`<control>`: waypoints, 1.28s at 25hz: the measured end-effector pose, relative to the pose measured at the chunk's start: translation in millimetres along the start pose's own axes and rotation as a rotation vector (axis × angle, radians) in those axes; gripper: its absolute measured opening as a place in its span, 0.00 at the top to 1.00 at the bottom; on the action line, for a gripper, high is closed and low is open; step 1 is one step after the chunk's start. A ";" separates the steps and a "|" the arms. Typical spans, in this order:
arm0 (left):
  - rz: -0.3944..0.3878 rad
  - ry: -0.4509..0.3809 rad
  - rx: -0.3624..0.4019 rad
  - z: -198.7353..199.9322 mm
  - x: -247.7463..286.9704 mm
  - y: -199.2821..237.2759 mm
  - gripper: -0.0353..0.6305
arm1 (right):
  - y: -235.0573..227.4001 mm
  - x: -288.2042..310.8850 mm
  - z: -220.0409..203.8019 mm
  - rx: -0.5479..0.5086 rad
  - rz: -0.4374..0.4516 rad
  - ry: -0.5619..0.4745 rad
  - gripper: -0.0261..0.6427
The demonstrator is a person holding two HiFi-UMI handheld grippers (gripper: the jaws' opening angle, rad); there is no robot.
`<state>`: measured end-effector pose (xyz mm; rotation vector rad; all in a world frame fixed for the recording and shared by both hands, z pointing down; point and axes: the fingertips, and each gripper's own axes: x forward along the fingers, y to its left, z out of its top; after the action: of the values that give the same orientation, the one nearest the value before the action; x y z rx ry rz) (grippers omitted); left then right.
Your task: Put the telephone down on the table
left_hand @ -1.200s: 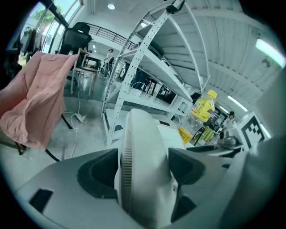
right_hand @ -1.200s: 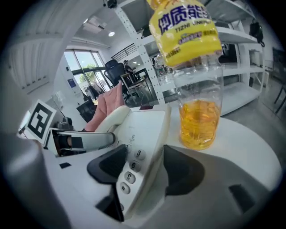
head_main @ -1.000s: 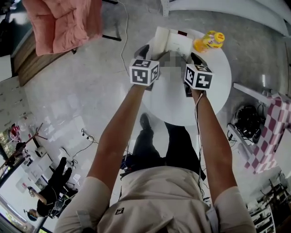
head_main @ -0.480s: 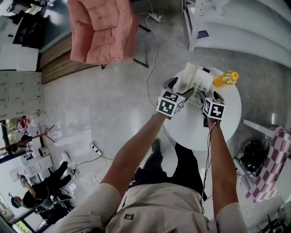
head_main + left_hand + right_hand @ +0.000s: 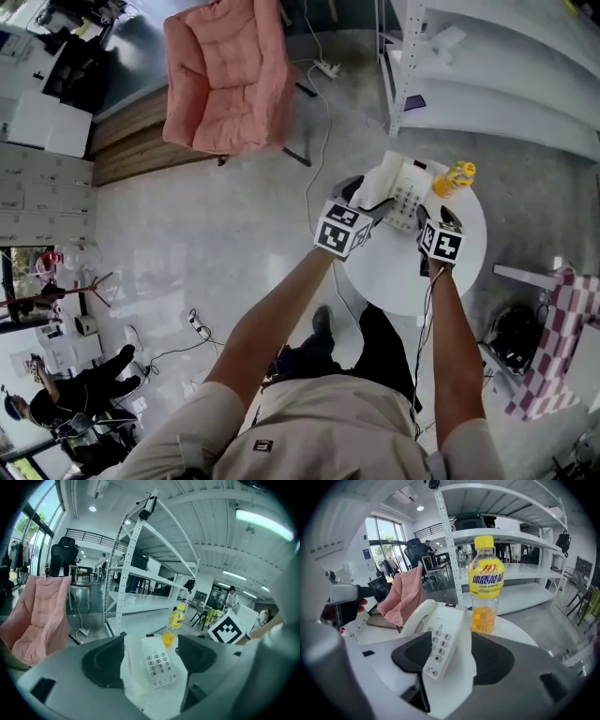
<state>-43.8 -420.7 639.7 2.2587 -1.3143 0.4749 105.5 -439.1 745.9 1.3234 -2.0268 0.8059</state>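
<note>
Both jaws gape, the telephone [image 5: 404,197] resting just beyond them.

The telephone [image 5: 440,639] is showing the keys 3, 5, 6, 9 and # on its keypad [image 5: 436,644] in the right gripper view. The yellow bottle [image 5: 486,592] is carrying red Chinese characters on its label [image 5: 486,579], seemingly 体质能量; the smaller print is blurring out.

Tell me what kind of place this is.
Probably an open-plan office or workshop space: tall white metal shelving, a black office chair by the windows, and a pink armchair near a round table carrying a telephone.
</note>
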 end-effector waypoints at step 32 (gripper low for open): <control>-0.234 -0.450 0.260 164.3 -311.4 -166.2 0.91 | 204.9 -395.7 131.8 -0.319 0.219 -0.604 0.97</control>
<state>-38.0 -222.0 304.9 2.8128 -1.2164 0.0526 29.9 -242.2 331.8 1.2672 -2.6661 0.1446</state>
